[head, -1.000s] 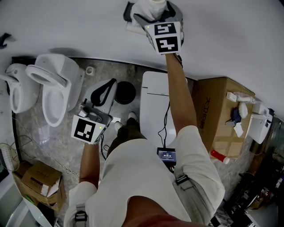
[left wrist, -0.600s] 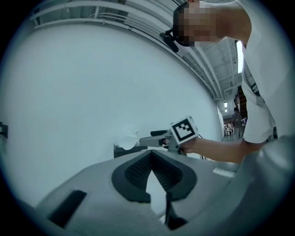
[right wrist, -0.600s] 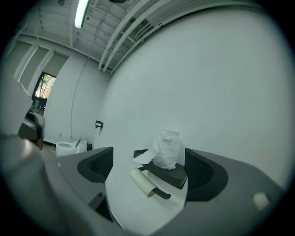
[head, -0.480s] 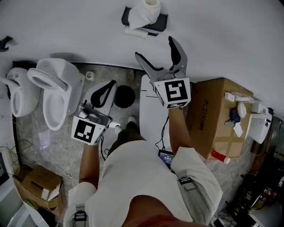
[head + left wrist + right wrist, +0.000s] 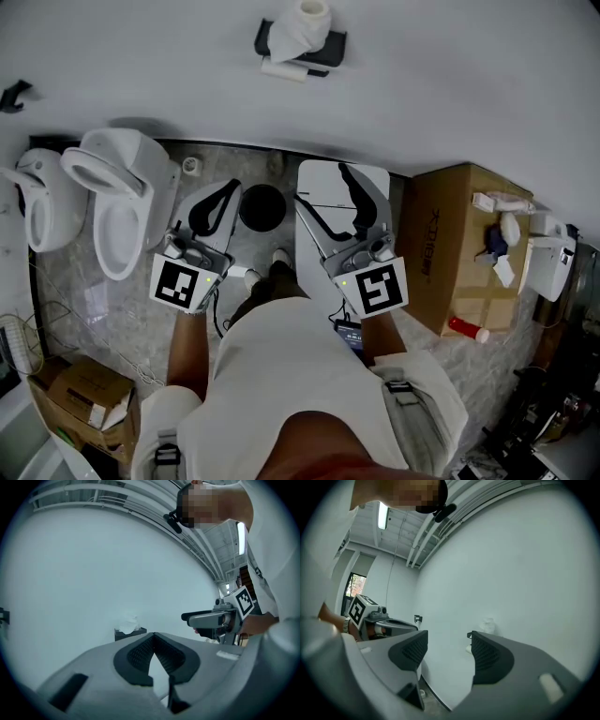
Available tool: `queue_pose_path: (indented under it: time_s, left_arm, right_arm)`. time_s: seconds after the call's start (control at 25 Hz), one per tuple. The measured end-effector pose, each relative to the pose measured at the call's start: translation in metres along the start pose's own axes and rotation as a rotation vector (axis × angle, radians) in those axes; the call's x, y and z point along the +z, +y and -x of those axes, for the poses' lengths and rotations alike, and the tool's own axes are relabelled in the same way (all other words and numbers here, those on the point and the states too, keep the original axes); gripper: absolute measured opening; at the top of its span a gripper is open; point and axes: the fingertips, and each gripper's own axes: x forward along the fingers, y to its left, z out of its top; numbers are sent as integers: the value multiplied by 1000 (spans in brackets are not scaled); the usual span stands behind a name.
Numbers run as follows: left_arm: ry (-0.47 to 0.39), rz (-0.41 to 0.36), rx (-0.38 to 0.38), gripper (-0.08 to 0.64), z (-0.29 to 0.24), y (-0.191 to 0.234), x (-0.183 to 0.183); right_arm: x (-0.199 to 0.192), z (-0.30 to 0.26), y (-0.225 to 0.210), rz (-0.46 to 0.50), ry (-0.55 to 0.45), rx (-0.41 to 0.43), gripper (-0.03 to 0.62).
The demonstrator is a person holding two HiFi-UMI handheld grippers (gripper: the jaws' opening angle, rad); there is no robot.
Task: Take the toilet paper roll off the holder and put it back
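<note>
A white wall [image 5: 450, 84] fills the top of the head view. Below it a person [image 5: 291, 375] in a white shirt stands between a white toilet [image 5: 122, 202] and a cardboard box [image 5: 459, 244]. The right gripper [image 5: 323, 187] points toward the wall, close to the body and well apart from the holder. Its jaws stand apart with nothing between them, having just been closing. The left gripper [image 5: 232, 185], jaws together and empty, is alongside it. High on the wall, the black holder [image 5: 330, 44] carries the toilet paper roll [image 5: 305, 23], with loose paper hanging down over its front.
</note>
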Motion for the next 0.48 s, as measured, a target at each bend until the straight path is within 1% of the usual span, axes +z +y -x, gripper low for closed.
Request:
queue_pose_path:
  time_s: [0.04, 0.12, 0.24, 0.28, 0.32, 0.36, 0.4, 0.48]
  left_arm:
    - [-3, 0, 2, -3, 4, -1, 1]
    - [-8, 3, 7, -3, 12, -3, 5]
    - [-1, -23, -4, -3, 24, -7, 5]
    - [0, -28, -5, -3, 27, -7, 6]
    - [-2, -29, -4, -3, 31, -7, 7]
    - [-5, -28, 0, -3, 34, -5, 9]
    - [-10, -26, 7, -3, 38, -4, 10]
    - [-15, -24, 20, -3, 46, -1, 12]
  right_arm:
    - [2, 6, 4, 2, -1, -1, 288]
    - [4, 14, 11, 9, 0, 3, 253]
    - [6, 17, 20, 15, 1, 9, 187]
    - [8, 18, 22, 14, -2, 2, 148]
    - [10, 19, 23, 12, -6, -10, 73]
    - [12, 20, 23, 11, -11, -22, 17]
    - [14, 20, 24, 11, -15, -28, 2]
    - [15, 20, 28, 11, -19, -30, 0]
